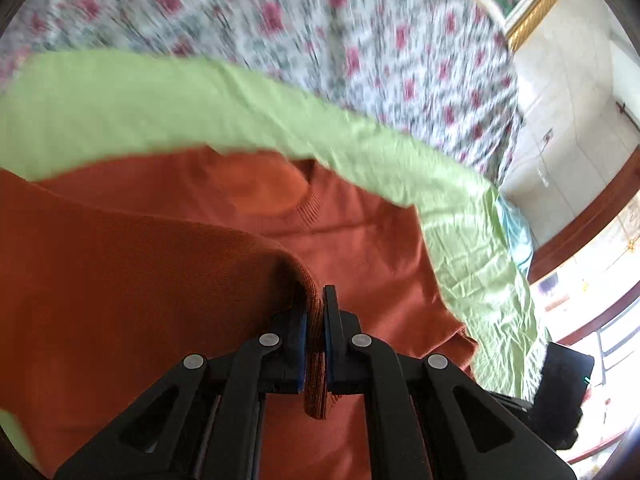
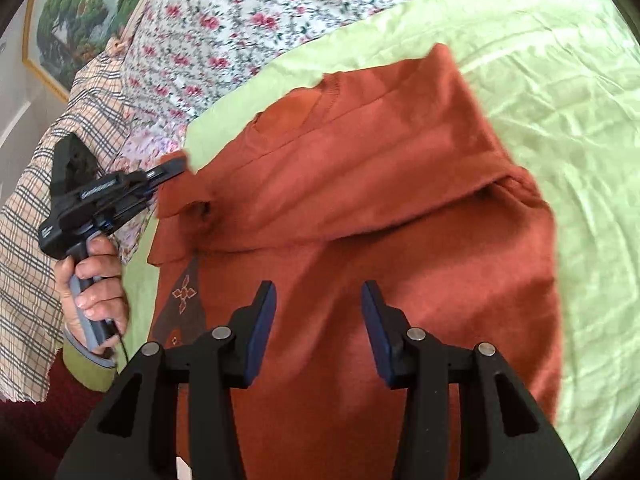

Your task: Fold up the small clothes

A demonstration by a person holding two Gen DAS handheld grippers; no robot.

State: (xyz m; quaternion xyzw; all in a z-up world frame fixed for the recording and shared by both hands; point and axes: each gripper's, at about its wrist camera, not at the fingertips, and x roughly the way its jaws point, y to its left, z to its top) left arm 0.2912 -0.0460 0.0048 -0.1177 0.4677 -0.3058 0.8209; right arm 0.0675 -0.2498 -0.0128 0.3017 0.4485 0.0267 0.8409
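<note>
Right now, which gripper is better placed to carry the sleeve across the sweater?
Left. The left gripper is already shut on the sweater's sleeve, lifted off the green sheet. The right gripper hangs open above the body, holding nothing.

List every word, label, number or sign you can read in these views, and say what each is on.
None can be read.
Raised lettering on the side of the left tongs: too blurred to read.
Small pale mark on the rear block of those tongs: too small to read.
Cross-shaped motif on the orange sweater: a knitted pattern, not text.
No writing shows on the right tongs, the green sheet or the floral bedcover.
</note>
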